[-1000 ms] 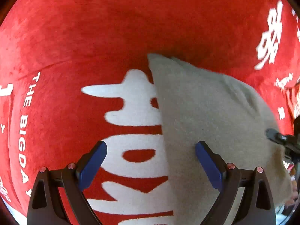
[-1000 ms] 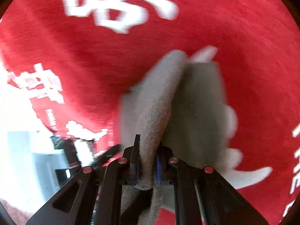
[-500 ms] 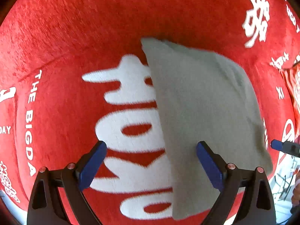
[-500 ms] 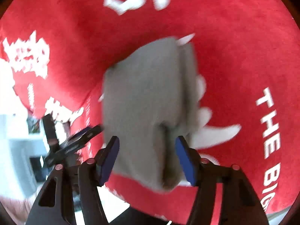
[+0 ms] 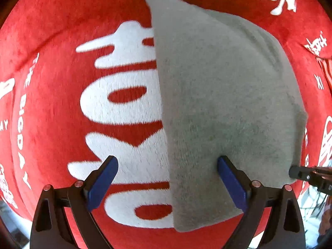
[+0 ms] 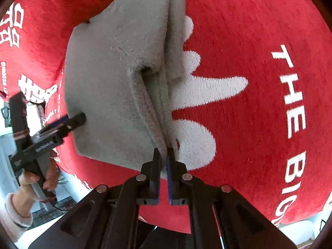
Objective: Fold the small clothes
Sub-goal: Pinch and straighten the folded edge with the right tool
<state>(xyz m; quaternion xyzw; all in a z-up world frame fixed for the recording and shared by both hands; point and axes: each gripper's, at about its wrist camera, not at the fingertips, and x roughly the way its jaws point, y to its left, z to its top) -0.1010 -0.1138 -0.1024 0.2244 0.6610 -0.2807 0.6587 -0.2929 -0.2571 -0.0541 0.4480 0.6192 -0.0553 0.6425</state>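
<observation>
A small grey fleece cloth (image 5: 217, 93) lies folded on a red blanket (image 5: 51, 103) with large white lettering. My left gripper (image 5: 167, 161) points straight down and stands open. Its left finger hangs over the white letters and its right finger over the cloth, astride the cloth's left edge. In the right wrist view the same cloth (image 6: 108, 78) shows several stacked layers. My right gripper (image 6: 164, 153) is shut on the near end of that layered edge. The right gripper's tip (image 5: 293, 172) shows at the cloth's right side in the left wrist view.
The red blanket (image 6: 238, 31) covers nearly all the surface in both views. A hand in a pale sleeve (image 6: 18, 213) holds the left gripper (image 6: 76, 119) at the cloth's left side. Pale floor shows past the blanket's near edge.
The right gripper let go of the raised cloth, opened wide, then shut again on the cloth's near layered edge. The cloth now lies flat. The left gripper, still open, has shifted along the cloth.
</observation>
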